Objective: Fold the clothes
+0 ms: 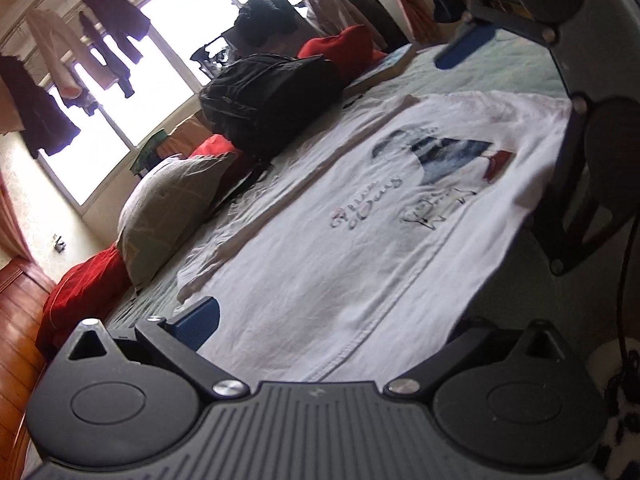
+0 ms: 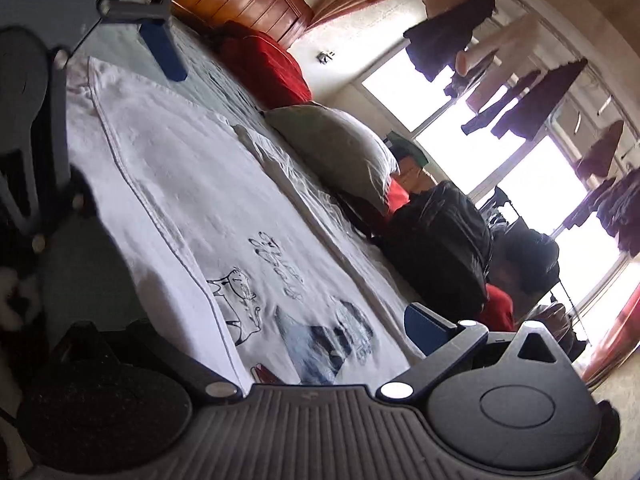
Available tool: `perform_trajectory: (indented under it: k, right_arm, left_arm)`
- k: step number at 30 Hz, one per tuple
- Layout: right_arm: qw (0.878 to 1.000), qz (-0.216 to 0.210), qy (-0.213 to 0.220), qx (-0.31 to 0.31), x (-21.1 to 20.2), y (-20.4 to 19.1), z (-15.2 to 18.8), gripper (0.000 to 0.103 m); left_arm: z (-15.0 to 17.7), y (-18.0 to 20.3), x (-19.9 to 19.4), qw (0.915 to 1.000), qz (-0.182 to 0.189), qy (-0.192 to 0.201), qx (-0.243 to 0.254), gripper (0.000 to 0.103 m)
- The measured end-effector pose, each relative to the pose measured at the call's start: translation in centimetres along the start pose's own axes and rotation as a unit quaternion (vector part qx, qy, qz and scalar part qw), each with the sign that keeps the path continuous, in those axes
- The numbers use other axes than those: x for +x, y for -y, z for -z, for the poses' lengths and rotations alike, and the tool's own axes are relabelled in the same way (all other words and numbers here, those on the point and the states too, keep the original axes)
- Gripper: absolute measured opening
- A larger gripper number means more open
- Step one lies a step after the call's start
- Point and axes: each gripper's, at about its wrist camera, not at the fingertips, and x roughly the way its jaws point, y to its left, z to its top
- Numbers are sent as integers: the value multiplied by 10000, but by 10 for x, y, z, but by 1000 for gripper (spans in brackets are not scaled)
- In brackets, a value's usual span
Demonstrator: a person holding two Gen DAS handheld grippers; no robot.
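Spread flat just ahead of both cameras, a white T-shirt (image 1: 360, 216) (image 2: 192, 184) lies print side up on the bed (image 1: 500, 68) (image 2: 108, 276), its stitched hem running right up to the housing of the left gripper (image 1: 332, 332). That gripper's fingers stand wide apart: one blue pad (image 1: 198, 322) sits low at the left, just off the shirt's corner over the pale green bedcover, while the other finger cannot be seen past the shirt's far edge. The cloth lies between them, not pinched.

From the right wrist view, the right gripper (image 2: 328, 344) also has its fingers spread. One blue pad (image 2: 424, 330) shows just beyond the shirt's edge, near the printed picture; the other finger is lost in dark shadow at the left. Here too the shirt runs between the fingers and under the housing, unclamped.

Along the far side of the bed sit a grey pillow (image 1: 172, 208) (image 2: 340, 152), a black backpack (image 1: 268, 96) (image 2: 440, 248) and red cushions (image 1: 80, 292) (image 2: 264, 68). Dark clothes (image 1: 112, 20) (image 2: 536, 100) hang before a bright window (image 1: 168, 56) (image 2: 460, 136).
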Motion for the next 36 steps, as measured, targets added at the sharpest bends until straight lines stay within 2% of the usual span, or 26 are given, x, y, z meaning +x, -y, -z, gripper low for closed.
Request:
perform_trajectory:
  k: [3,6,10,15,18,24,30,36]
  right_arm:
    - [9999,-12,13,106,2,-1,-4,103]
    - [9999,-29,-26,140,4,-2,-2,103]
    - [9997,52,-173,146,8,2,8,103]
    - [9989,155,-378,230,9,8,25,103]
    - [9984,206,-440,301,10,10,32,103]
    - [9979,360,-486,234,9,11,32,103]
    - [9969,559,-548,106,8,12,34,103]
    - [9950,900,-444,-1,7,16,30,103]
  left_arm:
    - [-3,9,4,9996,180,138,166,102]
    - [-2,10,6,9995,-105,131,279,102]
    - [12,0,5,9977,-518,-66,428,102]
    - [34,-22,2,9935,-947,-323,538,103]
    - [39,-28,7,9885,-1218,-450,777,103]
    - [30,-16,19,9823,-1324,-408,1259,103]
    - [31,-23,23,9840,-1316,-468,1106,103]
    - [17,-32,17,9793,-1632,-242,1174,103]
